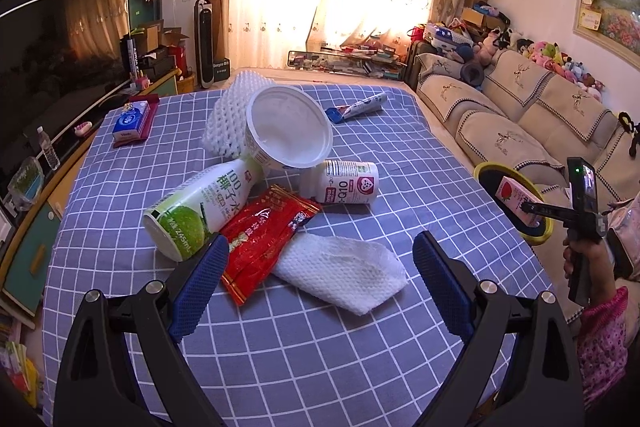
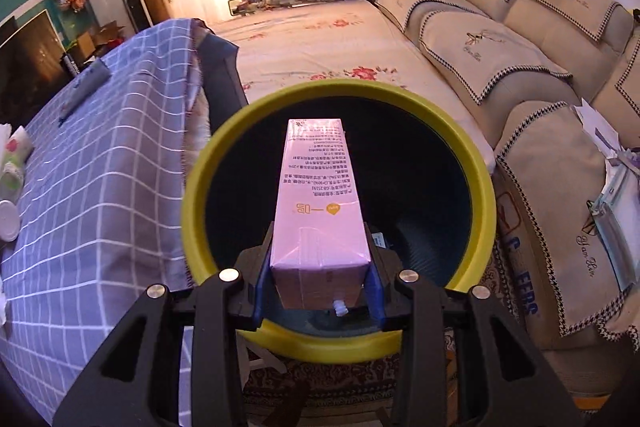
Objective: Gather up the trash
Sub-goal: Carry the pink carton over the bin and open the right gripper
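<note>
Right now our right hand-held gripper [image 2: 318,291] clamps a pink drink carton [image 2: 318,195] over the yellow-rimmed bin [image 2: 192,211] beside the table [image 1: 280,347]; our left hand-held gripper [image 1: 320,267] hangs wide above a red wrapper [image 1: 260,239], tissue [image 1: 344,271] and bottles.

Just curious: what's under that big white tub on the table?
The white tub leans on a green drink bottle and a small white bottle, foam netting behind. Whatever lies directly beneath is hidden.
</note>
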